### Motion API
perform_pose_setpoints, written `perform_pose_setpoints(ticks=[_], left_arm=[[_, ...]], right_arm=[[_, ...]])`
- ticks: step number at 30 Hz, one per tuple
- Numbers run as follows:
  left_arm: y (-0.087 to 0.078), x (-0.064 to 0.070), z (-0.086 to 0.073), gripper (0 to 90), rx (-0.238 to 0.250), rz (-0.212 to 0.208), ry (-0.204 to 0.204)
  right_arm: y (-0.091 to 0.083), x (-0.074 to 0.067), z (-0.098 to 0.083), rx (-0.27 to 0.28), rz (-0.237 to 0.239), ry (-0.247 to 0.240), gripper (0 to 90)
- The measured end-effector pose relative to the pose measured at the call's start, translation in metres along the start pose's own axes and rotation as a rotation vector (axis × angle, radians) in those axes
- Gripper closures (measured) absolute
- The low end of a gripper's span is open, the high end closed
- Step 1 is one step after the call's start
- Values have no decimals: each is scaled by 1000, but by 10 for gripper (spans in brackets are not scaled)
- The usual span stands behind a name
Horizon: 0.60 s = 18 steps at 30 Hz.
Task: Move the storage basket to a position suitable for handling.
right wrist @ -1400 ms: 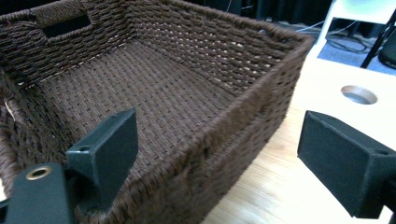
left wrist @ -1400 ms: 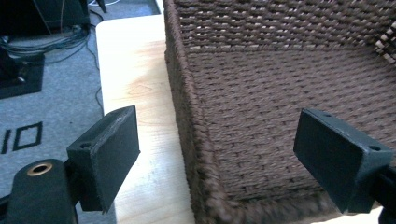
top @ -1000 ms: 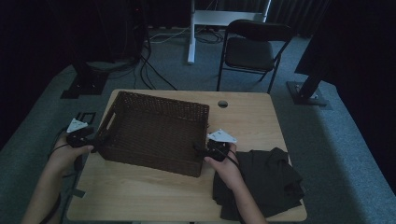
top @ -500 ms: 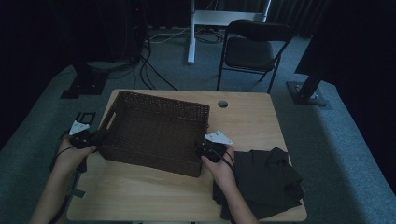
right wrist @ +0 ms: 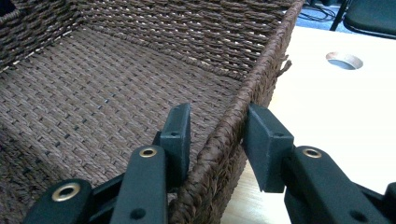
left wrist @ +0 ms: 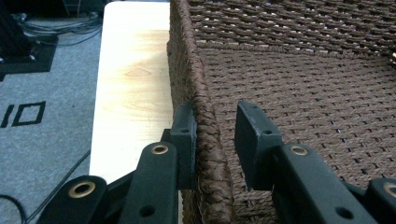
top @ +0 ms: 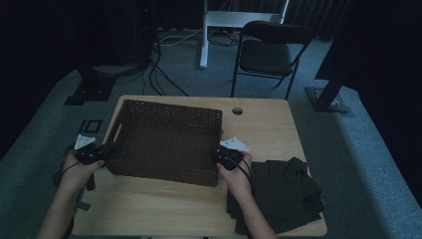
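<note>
The brown wicker basket (top: 166,142) sits empty at the centre-left of the table (top: 278,129) in the high view, with a stack of dark folded cloths (top: 286,191) lying at the lower right of the frame, just beside the right hand. The left gripper (top: 102,151) is placed at the basket's left wall and the right gripper (top: 219,157) at its right wall. In the left gripper view, the left gripper (left wrist: 219,135) straddles the braided rim (left wrist: 205,126): the outer pad touches the rim, while a narrow gap shows at the inner pad. In the right gripper view, the right gripper (right wrist: 217,130) has both pads set against the rim (right wrist: 233,126), one inside the basket and one outside. Both sets of jaws have just been closing with the wall between them, so the hold on each side is judged established or nearly so. Done: both walls are seized. Remaining, as a judgement: lifting or shifting the basket, which rests flat on the table; the cloths remain outside it
</note>
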<state>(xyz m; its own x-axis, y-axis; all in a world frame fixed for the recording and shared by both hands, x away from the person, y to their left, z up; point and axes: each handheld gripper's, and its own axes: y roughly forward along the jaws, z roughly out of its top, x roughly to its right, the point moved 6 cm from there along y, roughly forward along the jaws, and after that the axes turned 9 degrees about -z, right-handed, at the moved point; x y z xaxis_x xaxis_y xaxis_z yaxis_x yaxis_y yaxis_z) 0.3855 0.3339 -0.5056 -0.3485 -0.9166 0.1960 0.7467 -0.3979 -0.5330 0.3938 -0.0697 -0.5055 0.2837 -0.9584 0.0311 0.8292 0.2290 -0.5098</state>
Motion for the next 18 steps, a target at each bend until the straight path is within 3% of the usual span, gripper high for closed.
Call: perform_pose_setpoints(ticks=[10,18], left_arm=[[-5,10,-6,700,12,8,-36],[-8,15,-10,704,8,-6,-41]], right_arm=[[6,9,4,-12,22,-27,642],[-1,10,0,-23,12,-19,652]])
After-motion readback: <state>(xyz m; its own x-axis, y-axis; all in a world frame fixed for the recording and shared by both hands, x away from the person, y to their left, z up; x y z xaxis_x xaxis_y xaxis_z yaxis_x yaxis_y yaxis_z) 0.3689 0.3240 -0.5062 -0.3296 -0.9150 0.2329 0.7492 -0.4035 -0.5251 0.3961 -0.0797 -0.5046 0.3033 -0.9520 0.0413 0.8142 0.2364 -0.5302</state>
